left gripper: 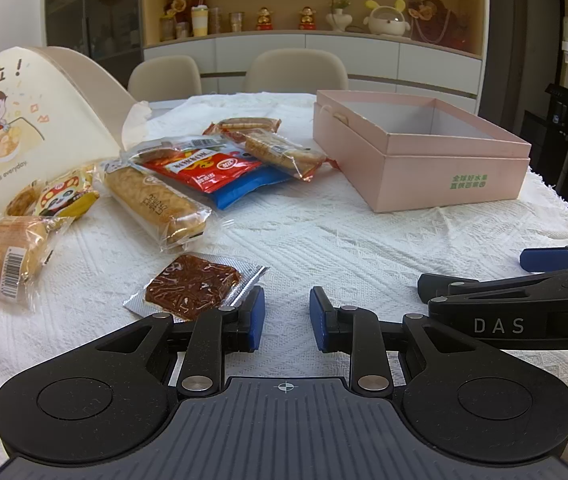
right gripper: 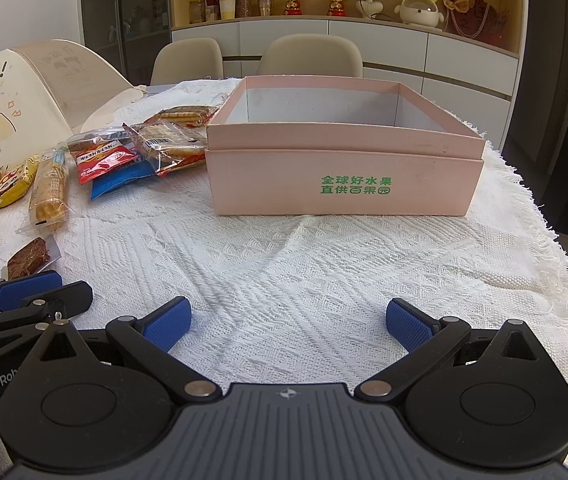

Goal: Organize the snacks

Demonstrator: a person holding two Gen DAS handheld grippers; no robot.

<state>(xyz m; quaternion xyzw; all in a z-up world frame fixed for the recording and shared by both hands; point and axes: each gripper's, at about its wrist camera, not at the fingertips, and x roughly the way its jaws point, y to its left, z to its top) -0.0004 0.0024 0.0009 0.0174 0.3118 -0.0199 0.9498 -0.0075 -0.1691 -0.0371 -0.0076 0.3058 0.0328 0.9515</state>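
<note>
An open pink box (left gripper: 443,168) with green print stands on the white tablecloth; in the right wrist view (right gripper: 343,184) its inside looks empty. Several wrapped snacks lie left of it: a red packet (left gripper: 200,170) on a blue one, a long bread (left gripper: 156,206), a round cake (left gripper: 8,258), a yellow panda packet (left gripper: 66,198), biscuit packs (left gripper: 284,152). A dark brown snack in a clear wrapper (left gripper: 194,286) lies just ahead of my left gripper (left gripper: 287,318), which is open and empty. My right gripper (right gripper: 287,322) is wide open and empty, facing the box.
A cream printed bag (left gripper: 0,128) stands at the left. Beige chairs (left gripper: 295,70) and a cabinet with ornaments are behind the table. The tablecloth's fringed edge (right gripper: 555,240) runs along the right. My right gripper also shows in the left wrist view (left gripper: 483,270).
</note>
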